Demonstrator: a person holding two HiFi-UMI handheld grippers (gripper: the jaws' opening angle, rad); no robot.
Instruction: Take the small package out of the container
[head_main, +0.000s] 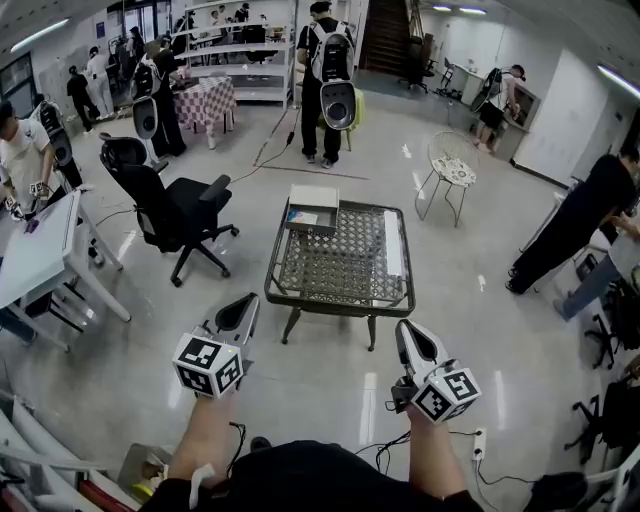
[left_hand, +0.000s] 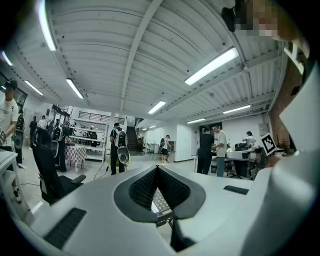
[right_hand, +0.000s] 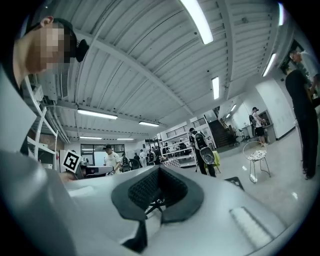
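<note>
Head view: box (head_main: 318, 200) with small package (head_main: 301, 216) is seen at table's (head_main: 338, 303) far left corner. Open floor (head_main: 330, 385) is seen before table's near edge. Left gripper (head_main: 249, 302) and right gripper (head_main: 402, 328) are held there, pointed at table, well apart from it, jaws closed, empty.

The floor (head_main: 330, 400) is glossy and smooth, mirroring the ceiling lights. The low table (head_main: 335, 305) has a dark metal frame, and its top is an open woven lattice that looks rough. The container (head_main: 313, 208) looks like matt grey cardboard. The long white box (head_main: 393, 243) has a smooth finish. The left gripper (head_main: 248, 300) and right gripper (head_main: 403, 326) have smooth, matt, pale-grey plastic shells. Their pads (left_hand: 142, 187) are black with a fine gridded texture. The office chair (head_main: 172, 212) is matt black.
</note>
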